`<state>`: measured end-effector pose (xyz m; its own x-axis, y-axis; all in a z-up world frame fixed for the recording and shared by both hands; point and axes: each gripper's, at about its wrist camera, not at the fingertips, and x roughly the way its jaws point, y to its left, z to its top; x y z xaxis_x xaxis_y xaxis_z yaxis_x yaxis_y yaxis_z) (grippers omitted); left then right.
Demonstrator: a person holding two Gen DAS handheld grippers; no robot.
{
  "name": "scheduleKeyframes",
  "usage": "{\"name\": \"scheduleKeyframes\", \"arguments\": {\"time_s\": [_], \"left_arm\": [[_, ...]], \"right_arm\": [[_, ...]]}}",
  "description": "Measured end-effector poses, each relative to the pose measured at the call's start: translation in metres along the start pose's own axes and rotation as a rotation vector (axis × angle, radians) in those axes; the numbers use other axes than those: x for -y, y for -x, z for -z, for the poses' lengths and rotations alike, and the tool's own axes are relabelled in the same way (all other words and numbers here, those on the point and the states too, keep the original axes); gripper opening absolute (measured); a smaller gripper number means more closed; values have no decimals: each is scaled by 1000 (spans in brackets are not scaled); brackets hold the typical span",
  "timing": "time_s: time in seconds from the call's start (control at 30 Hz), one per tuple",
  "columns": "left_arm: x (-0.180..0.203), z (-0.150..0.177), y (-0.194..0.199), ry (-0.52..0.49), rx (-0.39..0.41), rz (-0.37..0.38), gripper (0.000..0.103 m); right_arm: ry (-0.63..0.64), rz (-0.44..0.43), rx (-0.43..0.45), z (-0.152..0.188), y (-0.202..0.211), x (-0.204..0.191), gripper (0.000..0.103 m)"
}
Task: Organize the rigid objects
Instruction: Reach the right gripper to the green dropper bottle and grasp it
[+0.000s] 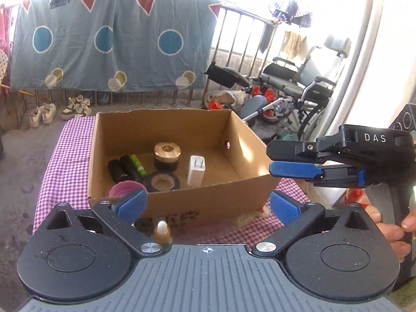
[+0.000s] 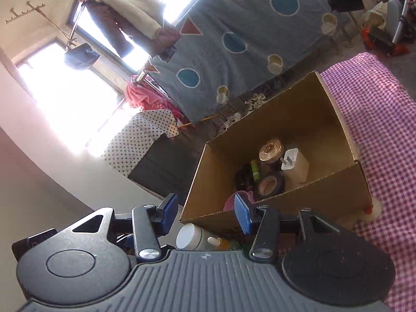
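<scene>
The cardboard box (image 1: 182, 197) is sitting on the checked desk (image 1: 59, 161), holding a white charger (image 1: 196, 173), a tape roll (image 1: 161, 181), dark cylinders (image 1: 122, 170) and a gold-lidded jar (image 1: 167, 154). The left tongs (image 1: 208, 204) are hanging released before the box, gripping nothing. The right tongs (image 1: 291, 161), beside the box, are standing parted and empty.

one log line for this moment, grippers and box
left gripper: open, empty | right gripper: open, empty | brown cardboard box: holds white plug charger, black tape roll

pink roll (image 1: 124, 189): half hidden | box (image 1: 182, 202) print: partly hidden
</scene>
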<state>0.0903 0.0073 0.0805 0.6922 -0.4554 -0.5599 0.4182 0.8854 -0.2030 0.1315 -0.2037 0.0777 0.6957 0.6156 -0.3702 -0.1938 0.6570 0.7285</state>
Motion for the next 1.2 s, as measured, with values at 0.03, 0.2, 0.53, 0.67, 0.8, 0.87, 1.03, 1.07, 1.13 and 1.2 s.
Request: {"name": "scheduleKeyframes", "arguments": {"time_s": [0.03,0.2,0.53,0.67,0.8,0.87,1.03,1.07,1.13,1.2], "left_arm": [[1,7,1,-9,2,-12,102],[1,38,-6,-81,-3,-65,102],[-17,74,-39,-151,-1,-171,93],[-26,82,-53,-121,1,-170,73],[-25,91,-63,-109,-14,-153,63],[-26,93,-69,-97,-27,-147,62],[-33,98,-86,-35,-59,-166,59],[-36,98,-88,-23,-64,-165,59],[-38,99,-88,-7,-60,-156,59],[-39,97,-88,-5,-58,-141,59]], "right_arm": [[16,14,-10,9,-4,-5,51],[123,50,-91,37,-35,-30,51],[323,193,-169,59,-92,-58,44],[343,228,-185,61,-105,-57,34],[338,235,-207,59,-113,-53,31],[335,231,-217,58,-115,-51,30],[345,229,-235,57,-119,-51,30],[346,230,-237,57,-120,-51,30],[341,226,-243,57,-120,-50,30],[333,221,-247,57,-119,-49,30]]}}
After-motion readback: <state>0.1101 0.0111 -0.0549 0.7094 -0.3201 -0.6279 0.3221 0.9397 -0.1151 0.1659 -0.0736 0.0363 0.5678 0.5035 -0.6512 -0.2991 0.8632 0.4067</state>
